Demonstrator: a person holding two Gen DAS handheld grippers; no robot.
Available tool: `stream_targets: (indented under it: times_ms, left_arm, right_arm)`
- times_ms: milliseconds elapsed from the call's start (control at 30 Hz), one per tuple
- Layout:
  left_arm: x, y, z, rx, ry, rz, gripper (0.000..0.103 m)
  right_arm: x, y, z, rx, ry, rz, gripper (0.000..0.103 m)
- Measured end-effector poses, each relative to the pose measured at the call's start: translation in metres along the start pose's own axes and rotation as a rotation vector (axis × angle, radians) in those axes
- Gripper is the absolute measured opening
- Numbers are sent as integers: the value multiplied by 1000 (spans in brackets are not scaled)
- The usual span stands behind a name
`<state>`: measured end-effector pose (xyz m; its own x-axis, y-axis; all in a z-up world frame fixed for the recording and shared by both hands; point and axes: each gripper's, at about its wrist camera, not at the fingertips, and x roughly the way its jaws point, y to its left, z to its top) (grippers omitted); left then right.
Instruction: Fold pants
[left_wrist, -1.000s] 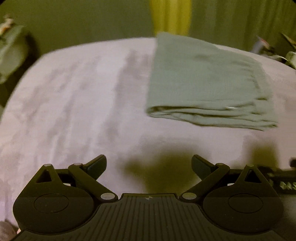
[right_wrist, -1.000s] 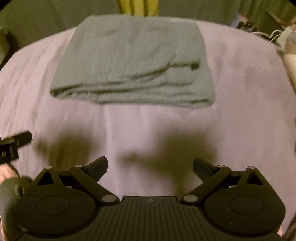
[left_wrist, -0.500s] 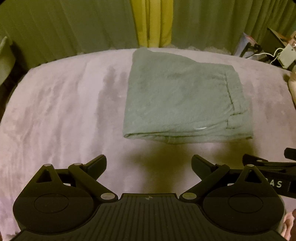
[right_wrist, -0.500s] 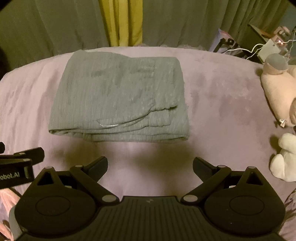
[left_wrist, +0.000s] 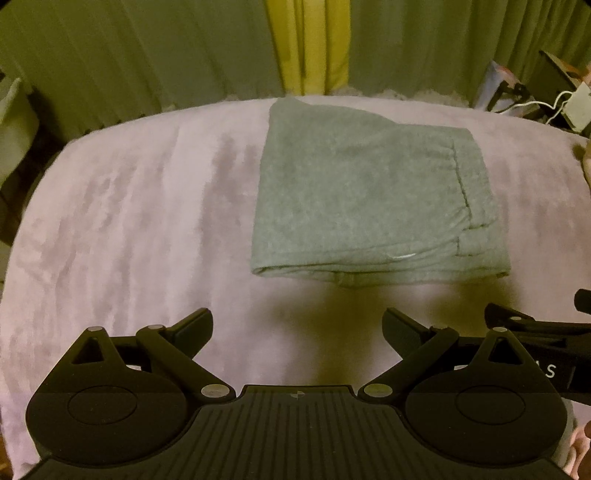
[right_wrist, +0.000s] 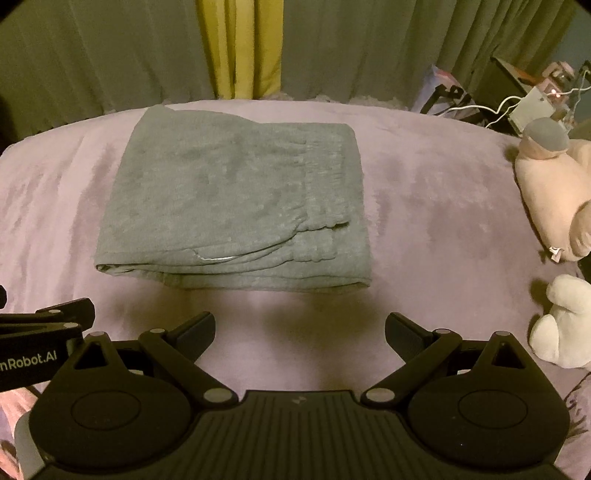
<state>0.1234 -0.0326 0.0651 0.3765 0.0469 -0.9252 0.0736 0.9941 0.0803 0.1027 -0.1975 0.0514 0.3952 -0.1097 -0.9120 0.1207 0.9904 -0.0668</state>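
The grey-green pants (left_wrist: 369, 199) lie folded into a flat rectangle on the lilac bed cover (left_wrist: 129, 221). They also show in the right wrist view (right_wrist: 236, 206), with the waistband at the right side. My left gripper (left_wrist: 297, 326) is open and empty, held back from the near edge of the pants. My right gripper (right_wrist: 299, 328) is open and empty too, about as far back. Each gripper shows at the edge of the other's view: the right one (left_wrist: 535, 332) and the left one (right_wrist: 48, 321).
Green curtains (right_wrist: 369, 48) with a yellow strip hang behind the bed. Two plush toys, a pink one (right_wrist: 550, 184) and a white one (right_wrist: 561, 325), lie on the bed's right side. Boxes and cables (right_wrist: 532, 99) stand at the back right.
Both grippers have pulled back and risen from the folded pants, so more of the bed and the curtains shows. The pants lie still.
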Motion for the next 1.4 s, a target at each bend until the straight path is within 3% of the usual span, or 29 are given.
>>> stream_targets:
  times_ms: [300, 1400]
  left_arm:
    - [-3, 2, -2, -5, -9, 32, 101]
    - [-6, 7, -3, -3, 0, 22, 101]
  right_arm:
    - [0, -1, -1, 9, 2, 2, 99]
    - [-5, -7, -1, 25, -1, 17, 99]
